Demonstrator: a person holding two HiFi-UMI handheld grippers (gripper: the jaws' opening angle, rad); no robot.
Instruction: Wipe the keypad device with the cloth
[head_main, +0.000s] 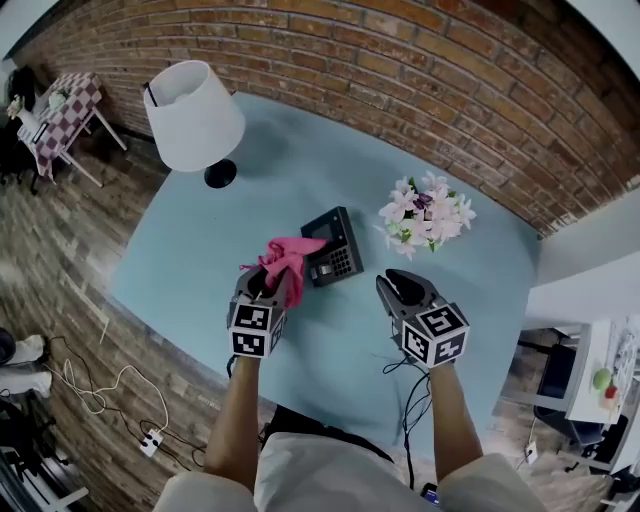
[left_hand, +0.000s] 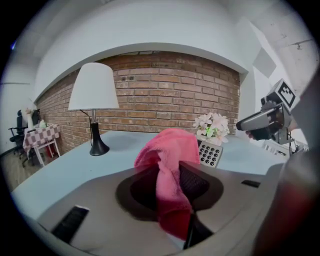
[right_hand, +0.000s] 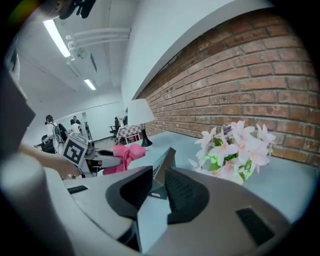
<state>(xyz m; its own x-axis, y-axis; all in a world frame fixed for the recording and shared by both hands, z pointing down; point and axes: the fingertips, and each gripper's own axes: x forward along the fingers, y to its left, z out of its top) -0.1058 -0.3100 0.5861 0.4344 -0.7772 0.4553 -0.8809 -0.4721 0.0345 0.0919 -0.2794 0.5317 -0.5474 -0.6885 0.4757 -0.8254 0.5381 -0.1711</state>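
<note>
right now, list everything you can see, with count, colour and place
table: one, light blue, against the brick wall
lamp: one, white shade on black base, table's far left corner
keypad device: one, black, table centre
flowers: one bunch, pink and white, right of the keypad device
cloth: one, pink, clamped in the left gripper, beside the keypad device
side table: one, checked cover, far left on the floor
power strip: one, white, floor at lower left
left gripper: grey, shut on the cloth
right gripper: grey, jaws apart, empty
</note>
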